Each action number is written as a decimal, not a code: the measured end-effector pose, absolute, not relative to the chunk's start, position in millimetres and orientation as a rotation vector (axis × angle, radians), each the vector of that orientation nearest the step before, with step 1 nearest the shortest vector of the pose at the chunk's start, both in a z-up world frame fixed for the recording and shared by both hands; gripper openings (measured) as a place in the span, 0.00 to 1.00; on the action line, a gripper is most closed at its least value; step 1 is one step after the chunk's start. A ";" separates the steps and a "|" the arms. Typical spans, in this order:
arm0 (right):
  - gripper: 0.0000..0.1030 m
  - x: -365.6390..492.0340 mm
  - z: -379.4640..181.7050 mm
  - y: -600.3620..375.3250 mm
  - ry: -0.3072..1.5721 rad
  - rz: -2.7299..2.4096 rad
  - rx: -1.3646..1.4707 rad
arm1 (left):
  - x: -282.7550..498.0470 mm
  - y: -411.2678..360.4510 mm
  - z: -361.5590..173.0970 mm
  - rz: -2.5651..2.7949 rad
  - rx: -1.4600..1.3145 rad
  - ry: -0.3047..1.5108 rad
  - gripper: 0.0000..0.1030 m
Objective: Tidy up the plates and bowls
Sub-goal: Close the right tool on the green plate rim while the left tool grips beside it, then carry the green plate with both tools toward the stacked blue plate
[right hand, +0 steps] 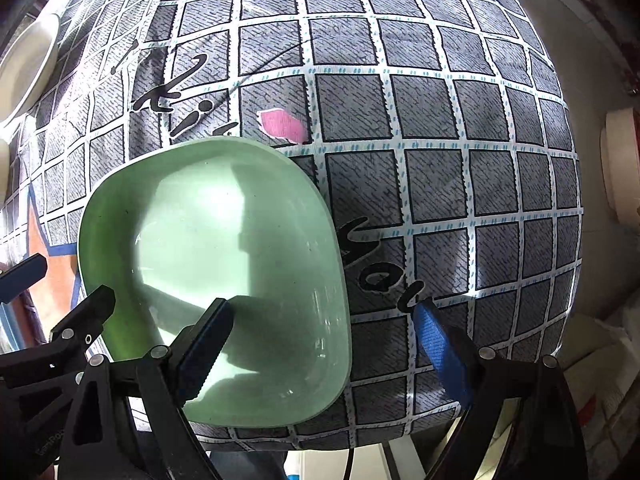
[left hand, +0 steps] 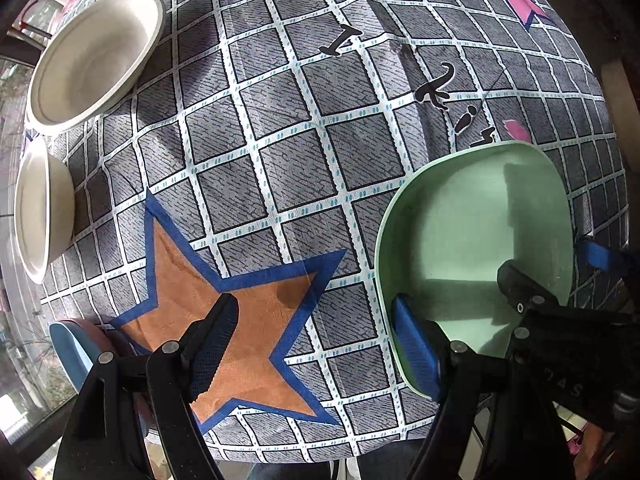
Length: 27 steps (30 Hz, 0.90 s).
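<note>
A pale green square bowl (right hand: pixel 224 264) sits near the table's front edge; it also shows in the left wrist view (left hand: pixel 480 248). My right gripper (right hand: pixel 320 344) is open, its left finger over the bowl's inside and its right finger outside the right rim. My left gripper (left hand: pixel 316 344) is open above the orange star, its right finger at the green bowl's left rim. Two white bowls (left hand: pixel 96 60) (left hand: pixel 40 208) stand at the far left; one shows in the right wrist view (right hand: pixel 28 68).
The table carries a grey checked cloth (left hand: pixel 288 128) with stars. A blue and pink thing (left hand: pixel 76 352) lies at the front left edge. A cream round object (right hand: pixel 620 168) stands off the table to the right.
</note>
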State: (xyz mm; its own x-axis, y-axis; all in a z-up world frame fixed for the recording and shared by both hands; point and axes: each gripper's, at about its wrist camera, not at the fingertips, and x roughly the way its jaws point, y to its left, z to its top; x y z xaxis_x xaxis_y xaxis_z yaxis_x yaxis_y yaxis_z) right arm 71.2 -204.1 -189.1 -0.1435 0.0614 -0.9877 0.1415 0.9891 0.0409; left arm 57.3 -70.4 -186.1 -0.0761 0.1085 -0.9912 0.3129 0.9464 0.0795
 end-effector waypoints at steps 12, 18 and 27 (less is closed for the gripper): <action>0.90 80.6 -193.4 -207.7 1.701 0.068 0.174 | 21.5 -14.1 -191.5 -0.091 0.090 1.615 0.79; 0.90 48.6 -199.8 -204.1 1.671 0.144 0.090 | -43.9 37.8 -202.9 -0.086 0.050 1.570 0.80; 0.78 35.8 -210.8 -209.3 1.652 0.147 0.095 | -34.5 71.6 -176.5 -0.076 0.039 1.549 0.80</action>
State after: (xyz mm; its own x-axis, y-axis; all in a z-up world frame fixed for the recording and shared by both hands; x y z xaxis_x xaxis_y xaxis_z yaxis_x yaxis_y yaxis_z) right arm 35.8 -209.3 -210.8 -0.0871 0.1500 -0.9848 -0.0258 0.9879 0.1527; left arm -34.5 71.6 -176.5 0.0204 -0.0242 -0.9995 0.0734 0.9970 -0.0226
